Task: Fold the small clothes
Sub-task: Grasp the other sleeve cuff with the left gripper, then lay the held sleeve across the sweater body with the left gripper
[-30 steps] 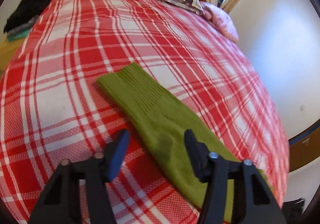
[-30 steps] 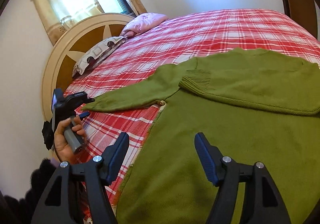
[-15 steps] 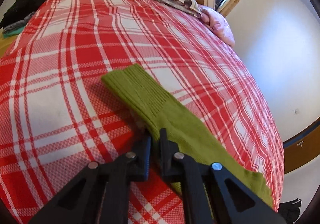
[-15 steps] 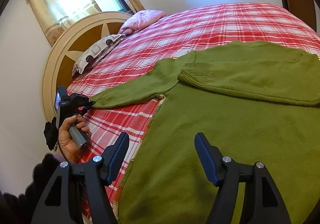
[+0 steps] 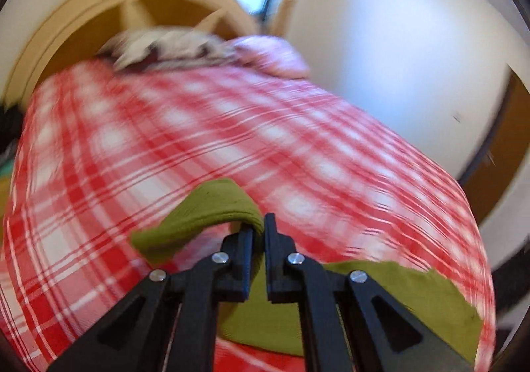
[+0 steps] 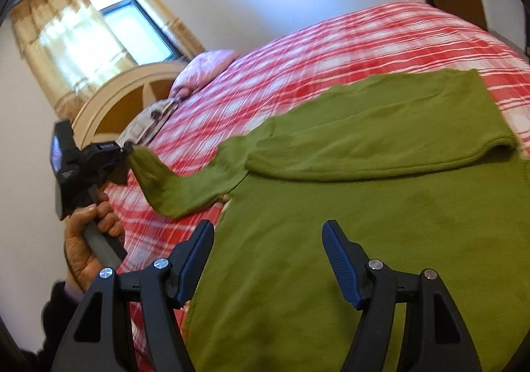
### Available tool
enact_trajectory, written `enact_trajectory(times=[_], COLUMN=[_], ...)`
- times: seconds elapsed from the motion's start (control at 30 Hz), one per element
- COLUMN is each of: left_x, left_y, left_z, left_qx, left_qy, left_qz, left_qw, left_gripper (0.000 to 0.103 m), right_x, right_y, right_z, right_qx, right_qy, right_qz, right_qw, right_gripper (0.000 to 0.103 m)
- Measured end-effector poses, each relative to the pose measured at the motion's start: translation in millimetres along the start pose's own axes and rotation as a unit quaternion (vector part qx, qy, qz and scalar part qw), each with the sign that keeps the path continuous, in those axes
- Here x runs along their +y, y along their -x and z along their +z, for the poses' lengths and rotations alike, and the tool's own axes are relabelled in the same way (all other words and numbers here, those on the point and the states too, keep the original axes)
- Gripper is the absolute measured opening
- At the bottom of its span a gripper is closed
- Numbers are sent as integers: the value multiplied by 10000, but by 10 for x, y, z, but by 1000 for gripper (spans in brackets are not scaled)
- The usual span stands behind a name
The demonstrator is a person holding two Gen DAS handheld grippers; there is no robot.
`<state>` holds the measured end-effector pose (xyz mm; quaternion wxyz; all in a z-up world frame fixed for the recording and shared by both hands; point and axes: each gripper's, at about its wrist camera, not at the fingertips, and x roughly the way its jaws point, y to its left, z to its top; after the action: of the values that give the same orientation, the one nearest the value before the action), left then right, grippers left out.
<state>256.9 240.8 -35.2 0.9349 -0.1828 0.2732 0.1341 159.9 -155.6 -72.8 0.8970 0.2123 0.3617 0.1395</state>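
On the bed (image 6: 381,40), over its red and white plaid cover, we see the green sweater (image 6: 347,239) spread flat, filling the right wrist view from the centre out to 5 o'clock. One sleeve lies folded across the chest, its ribbed cuff (image 6: 265,153) near the middle of the garment. The other sleeve (image 6: 185,186) runs off toward 9 o'clock and lifts clear of the cover at its end.

We hold that raised end in our left tool (image 6: 124,150), its jaws pinched tight on the knit; in the left wrist view the same tool (image 5: 259,229) shows green cloth caught between the closed black fingers (image 5: 243,249), with the sleeve end draping off toward 10 o'clock above the plaid. A hand (image 6: 89,239) grips the left tool's handle at 8 o'clock in the right view.

Our right tool (image 6: 268,239) hovers over the sweater's body with its blue-padded jaws standing wide, nothing between them.

At 11 o'clock stand a rounded headboard (image 6: 132,83), pillows (image 6: 205,70) and a curtained window (image 6: 109,30).
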Motion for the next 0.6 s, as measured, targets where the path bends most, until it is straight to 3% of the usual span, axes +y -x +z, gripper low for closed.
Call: enact_trajectory(times=[0.13, 0.33, 0.5, 0.6], left_x=[-799, -1728, -2112, -2099], left_y=[308, 481, 286, 213], left_z=[-153, -752, -1340, -1521], left_qx=[-263, -19, 714, 1041], left_qy=[-841, -1645, -1935, -2037], left_qz=[-615, -1438, -1613, -1453], left_qw=[9942, 9758, 9651, 9626], left_gripper=[5, 5, 6, 11], right_x=[-224, -635, -954, -1092], right_y=[154, 392, 544, 555], right_z=[70, 107, 119, 179], right_qx=[-225, -508, -659, -626], right_qy=[-179, -568, -979, -1191], right_qz=[-148, -529, -832, -642], right_qw=[9995, 9957, 9895, 9888], right_gripper=[69, 69, 69, 69])
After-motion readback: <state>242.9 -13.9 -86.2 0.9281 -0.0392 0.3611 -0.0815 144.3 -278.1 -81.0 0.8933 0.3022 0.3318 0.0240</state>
